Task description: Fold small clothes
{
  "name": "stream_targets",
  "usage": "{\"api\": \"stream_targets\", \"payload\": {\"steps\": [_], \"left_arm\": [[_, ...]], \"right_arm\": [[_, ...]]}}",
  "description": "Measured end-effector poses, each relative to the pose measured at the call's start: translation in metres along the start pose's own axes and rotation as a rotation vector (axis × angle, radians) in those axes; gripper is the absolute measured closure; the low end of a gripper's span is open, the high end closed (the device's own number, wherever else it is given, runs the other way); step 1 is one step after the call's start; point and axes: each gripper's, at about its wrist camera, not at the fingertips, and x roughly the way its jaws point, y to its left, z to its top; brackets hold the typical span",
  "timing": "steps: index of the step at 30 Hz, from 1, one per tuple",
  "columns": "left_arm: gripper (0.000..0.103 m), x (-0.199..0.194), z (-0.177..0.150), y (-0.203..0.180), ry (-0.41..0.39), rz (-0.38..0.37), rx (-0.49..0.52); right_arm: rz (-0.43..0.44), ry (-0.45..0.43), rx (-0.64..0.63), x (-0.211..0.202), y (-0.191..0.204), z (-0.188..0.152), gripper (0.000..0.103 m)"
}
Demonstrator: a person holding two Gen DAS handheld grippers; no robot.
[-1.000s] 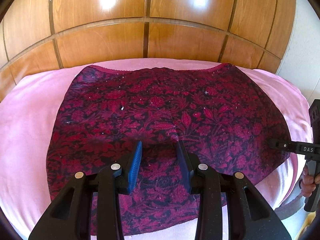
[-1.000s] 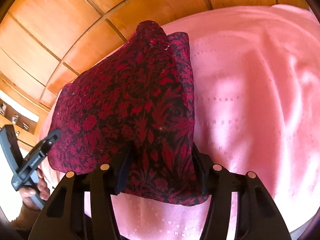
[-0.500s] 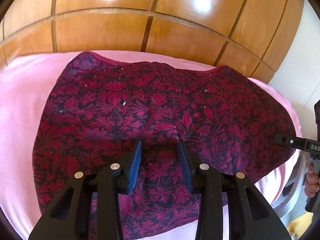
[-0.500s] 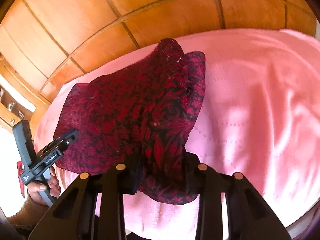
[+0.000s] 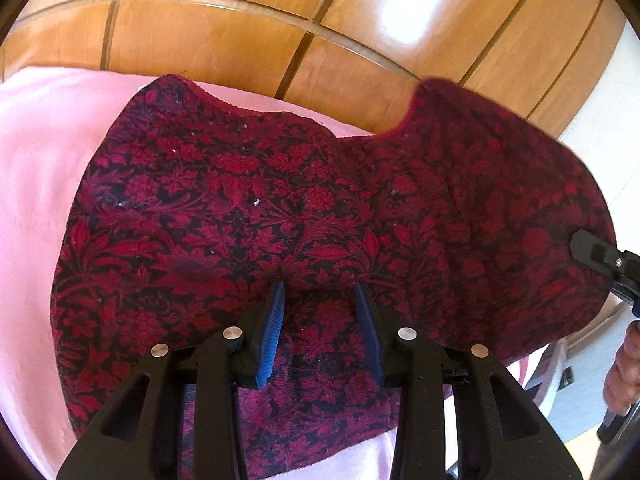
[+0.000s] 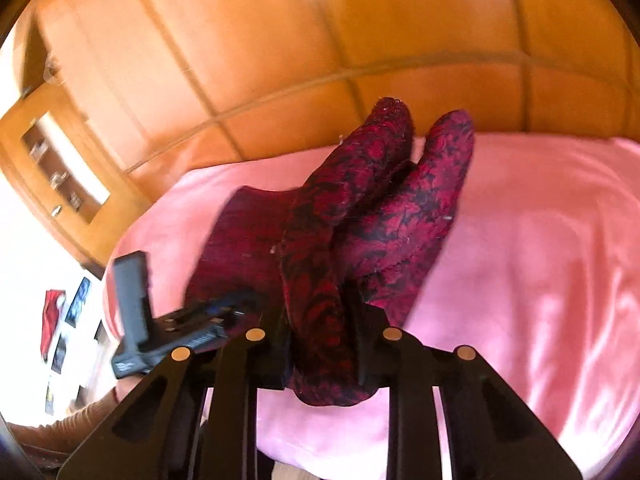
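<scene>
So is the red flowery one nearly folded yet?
Not yet, it's only starting. Done: the red flowery garment is mostly spread out on the pink cover. In hand: the right gripper is closing on a bunched edge and has that side up off the bed; the left gripper has a fold of cloth between its jaws. Left: laying that side over, then the remaining folds.

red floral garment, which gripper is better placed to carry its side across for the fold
Right. The right gripper is closing on a bunched edge of the garment, already lifted; the left gripper only pins its middle.
</scene>
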Motion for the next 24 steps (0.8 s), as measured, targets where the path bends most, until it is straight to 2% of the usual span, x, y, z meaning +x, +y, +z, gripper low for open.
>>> {"api": "stream_targets", "payload": {"steps": [4, 6, 7, 9, 10, 12, 14, 20, 23, 24], "left_arm": [[0.068, -0.028, 0.008, 0.028, -0.029, -0.096, -0.093], [0.067, -0.05, 0.015, 0.051, -0.05, -0.213, -0.177], [0.064, -0.057, 0.018, 0.059, -0.06, -0.243, -0.198], [0.046, -0.077, 0.025, 0.071, -0.097, -0.304, -0.226], [0.042, -0.082, 0.027, 0.075, -0.098, -0.338, -0.23], [0.029, -0.082, 0.033, 0.077, -0.068, -0.41, -0.234], [0.025, -0.076, 0.036, 0.072, -0.042, -0.4, -0.218], [0.024, -0.053, 0.048, 0.048, 0.018, -0.375, -0.163], [0.023, -0.052, 0.055, 0.031, 0.027, -0.317, -0.104], [0.028, -0.051, 0.055, 0.026, 0.029, -0.283, -0.075]], "right_arm": [[0.052, 0.007, -0.103, 0.018, 0.044, 0.0, 0.083], [0.066, 0.02, -0.147, 0.029, 0.061, -0.005, 0.083], [0.076, 0.032, -0.175, 0.035, 0.07, -0.009, 0.083], [0.079, 0.055, -0.234, 0.049, 0.085, -0.021, 0.083], [0.085, 0.064, -0.245, 0.054, 0.09, -0.025, 0.083], [0.093, 0.075, -0.276, 0.063, 0.1, -0.033, 0.082], [0.084, 0.078, -0.322, 0.071, 0.113, -0.043, 0.082], [0.015, 0.057, -0.466, 0.075, 0.13, -0.069, 0.083], [-0.01, 0.039, -0.494, 0.08, 0.134, -0.072, 0.083], [-0.012, 0.034, -0.495, 0.08, 0.134, -0.073, 0.083]]}}
